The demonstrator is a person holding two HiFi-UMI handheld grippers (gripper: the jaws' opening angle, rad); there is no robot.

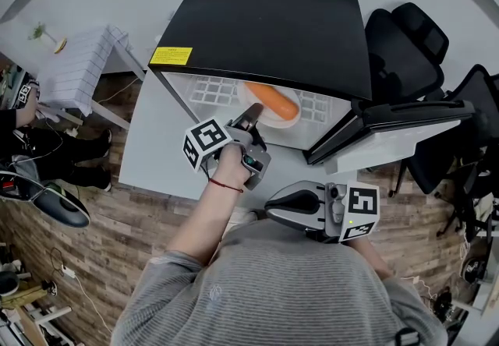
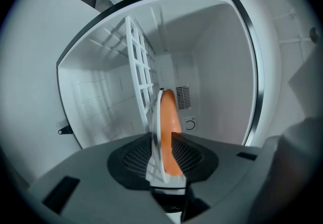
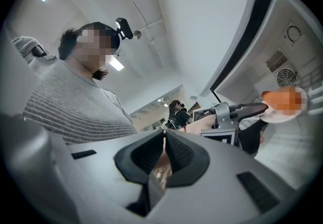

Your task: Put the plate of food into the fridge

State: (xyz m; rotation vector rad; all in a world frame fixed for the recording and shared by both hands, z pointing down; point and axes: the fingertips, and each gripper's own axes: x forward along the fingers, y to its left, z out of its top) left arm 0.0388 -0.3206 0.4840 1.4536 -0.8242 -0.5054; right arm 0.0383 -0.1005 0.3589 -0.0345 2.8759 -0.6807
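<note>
The left arm (image 1: pixel 195 224) reaches forward, its forearm bare below a grey striped sleeve (image 1: pixel 160 278), with a thin red thread (image 1: pixel 226 184) round the wrist. The left hand (image 1: pixel 232 159) grips the left gripper (image 1: pixel 253 114) from behind, marker cube (image 1: pixel 206 143) on the left side, jaws pointing ahead and slightly right. In the left gripper view the 2 jaws stand apart, with the edge of the plate (image 2: pixel 155 132) between them and the pads not pressing on it. The right gripper (image 1: pixel 271 208) is held low and close to the torso, pointing left, with its cube (image 1: pixel 360 212) at the right. Its 2 jaws are closed together on nothing, and the right hand is out of sight.
</note>
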